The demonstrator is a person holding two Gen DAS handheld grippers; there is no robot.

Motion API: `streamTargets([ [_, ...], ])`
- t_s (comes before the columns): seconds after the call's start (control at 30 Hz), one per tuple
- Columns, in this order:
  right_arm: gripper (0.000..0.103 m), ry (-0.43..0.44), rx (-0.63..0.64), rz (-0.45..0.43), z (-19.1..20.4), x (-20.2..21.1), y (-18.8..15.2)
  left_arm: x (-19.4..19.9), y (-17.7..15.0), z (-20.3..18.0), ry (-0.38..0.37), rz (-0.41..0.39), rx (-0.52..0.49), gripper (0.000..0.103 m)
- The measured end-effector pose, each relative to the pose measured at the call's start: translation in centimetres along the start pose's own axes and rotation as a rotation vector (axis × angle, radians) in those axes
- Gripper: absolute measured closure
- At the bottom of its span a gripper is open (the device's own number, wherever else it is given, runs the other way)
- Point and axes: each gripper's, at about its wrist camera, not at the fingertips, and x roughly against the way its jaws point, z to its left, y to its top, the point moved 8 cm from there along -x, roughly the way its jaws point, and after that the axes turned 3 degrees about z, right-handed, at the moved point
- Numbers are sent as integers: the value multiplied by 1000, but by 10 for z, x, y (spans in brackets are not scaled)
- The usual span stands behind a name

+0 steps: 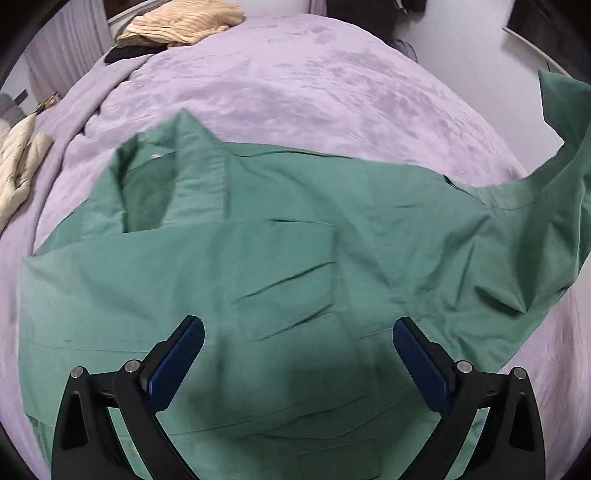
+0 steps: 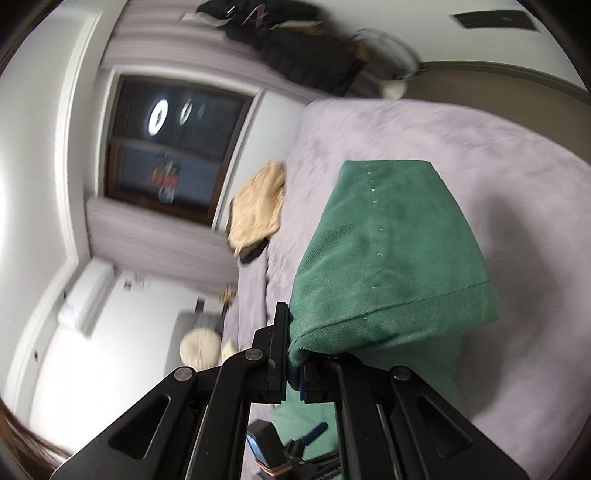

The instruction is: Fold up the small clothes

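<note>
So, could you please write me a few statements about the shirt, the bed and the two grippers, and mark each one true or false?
1. The green shirt lies spread on a lilac bedcover. True.
2. The left gripper is clamped on the shirt's collar. False: its jaws stand wide apart above the shirt, holding nothing.
3. The right gripper is shut on a hemmed part of the shirt. True.
4. The beige knit garment lies on top of the green shirt. False: it lies apart from it, at the far edge of the bed.
5. The cloth in the right gripper lies flat on the bed. False: it is lifted off the cover.
</note>
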Motion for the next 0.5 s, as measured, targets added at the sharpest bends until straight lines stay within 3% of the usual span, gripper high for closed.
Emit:
streamTargets([
  [0.13,99,-17,161,156,47,-76,-55,12,0,58,63,-22,46,0],
  [0.27,99,-58,267,319,65,-157,-132,19,-18,114,122,-18,118,0],
  [0.4,99,-160,357,479,50,-229,-215,16,-30,172,180,9,213,0],
  [0.5,99,-243,365,569,21,-259,-266,10,-42,203,193,36,268,0],
])
